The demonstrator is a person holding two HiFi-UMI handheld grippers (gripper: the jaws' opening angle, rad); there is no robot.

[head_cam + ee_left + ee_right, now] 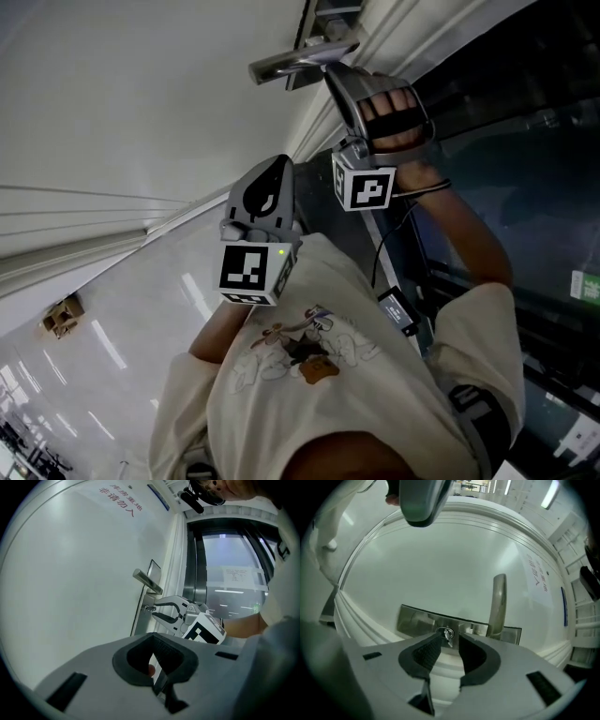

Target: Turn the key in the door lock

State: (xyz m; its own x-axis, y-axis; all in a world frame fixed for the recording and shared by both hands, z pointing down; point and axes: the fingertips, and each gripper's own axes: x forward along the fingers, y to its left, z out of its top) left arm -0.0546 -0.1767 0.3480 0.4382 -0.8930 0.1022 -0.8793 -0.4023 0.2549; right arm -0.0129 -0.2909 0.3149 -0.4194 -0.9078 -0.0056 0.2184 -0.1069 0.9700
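Observation:
A small silver key (447,634) sticks out of the lock in a metal plate (412,620) on the white door (440,564), beside the lever handle (498,602). My right gripper (450,638) is open, and its two tips flank the key without pressing on it. In the left gripper view the right gripper (157,611) shows side-on at the key (149,607), under the handle (147,582). In the head view it (330,71) reaches up to the handle (291,64). My left gripper (281,161) hangs back from the door, shut and holding nothing (152,635).
A dark glass panel (525,112) in a metal frame stands right of the door, with a paper notice (236,576) on it. Red print (115,501) marks the door high up. The person's torso (319,375) fills the lower head view.

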